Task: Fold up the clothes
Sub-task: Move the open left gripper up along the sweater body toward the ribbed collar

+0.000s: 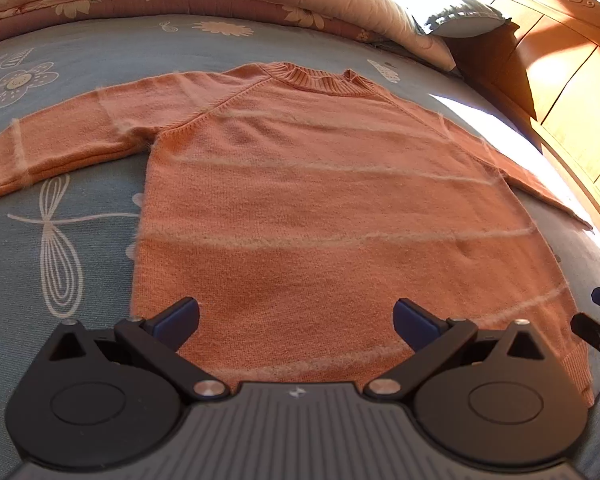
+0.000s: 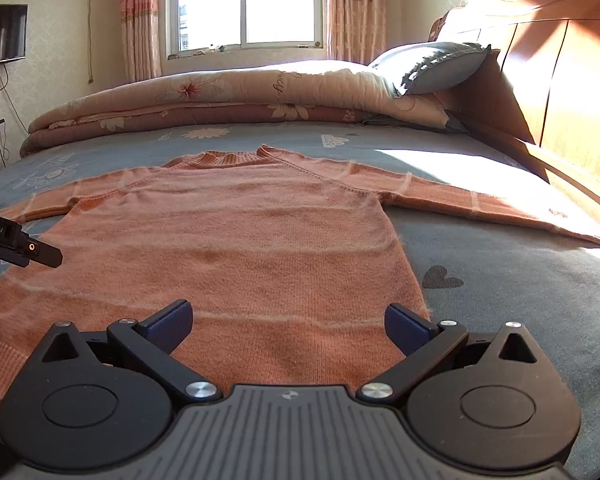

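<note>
Presently: orange sweater [image 1: 332, 200], flat and face-up on blue bedsheet [image 1: 60, 248], both sleeves spread wide; no fold visible, all folds outstanding. Left gripper [image 1: 296, 318] and right gripper [image 2: 288, 320] over hem, jaws apart, empty. Hem and left cuff cut off from view.

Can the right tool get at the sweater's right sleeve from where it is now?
Probably yes. The right tool is open over the hem, and the right sleeve lies flat on the sheet with nothing between them.
</note>
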`<state>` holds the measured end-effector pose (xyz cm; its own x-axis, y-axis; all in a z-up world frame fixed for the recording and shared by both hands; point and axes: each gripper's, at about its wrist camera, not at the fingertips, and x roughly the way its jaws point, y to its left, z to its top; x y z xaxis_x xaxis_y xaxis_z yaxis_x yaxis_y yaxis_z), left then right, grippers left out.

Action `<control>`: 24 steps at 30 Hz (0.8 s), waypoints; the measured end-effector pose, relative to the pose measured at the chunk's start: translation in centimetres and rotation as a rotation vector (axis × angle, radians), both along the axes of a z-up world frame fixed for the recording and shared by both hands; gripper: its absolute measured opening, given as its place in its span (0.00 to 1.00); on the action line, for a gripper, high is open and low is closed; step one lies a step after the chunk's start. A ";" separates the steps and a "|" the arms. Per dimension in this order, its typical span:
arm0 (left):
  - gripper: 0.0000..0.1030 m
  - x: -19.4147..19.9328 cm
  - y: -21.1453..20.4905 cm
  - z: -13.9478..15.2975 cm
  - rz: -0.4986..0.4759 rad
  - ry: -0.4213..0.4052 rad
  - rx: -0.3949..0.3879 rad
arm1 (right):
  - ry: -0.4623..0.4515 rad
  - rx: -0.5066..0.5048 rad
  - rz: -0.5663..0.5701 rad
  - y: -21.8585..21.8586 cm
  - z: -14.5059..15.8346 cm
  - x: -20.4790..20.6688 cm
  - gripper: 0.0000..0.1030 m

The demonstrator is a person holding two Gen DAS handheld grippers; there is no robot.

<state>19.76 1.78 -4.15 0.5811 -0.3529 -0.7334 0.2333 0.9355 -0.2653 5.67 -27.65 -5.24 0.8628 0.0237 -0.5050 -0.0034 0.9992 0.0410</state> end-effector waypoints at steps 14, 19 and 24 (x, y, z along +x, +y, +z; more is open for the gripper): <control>0.99 11.8 -1.7 1.7 0.069 0.024 -0.189 | 0.155 0.337 0.240 -0.7 -3.6 11.1 1.00; 0.99 17.5 -3.5 -0.4 0.134 0.062 -0.231 | 0.173 0.372 0.250 -1.2 -3.8 11.5 1.00; 0.99 20.6 -4.5 -2.7 0.158 0.067 -0.264 | 0.171 0.340 0.263 -1.0 -3.8 11.4 1.00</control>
<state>40.38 -2.72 -6.82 0.5970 -0.4459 -0.6669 0.0646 0.8553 -0.5141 17.06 -28.66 -9.02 0.7101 0.4195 -0.5655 -0.2199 0.8951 0.3879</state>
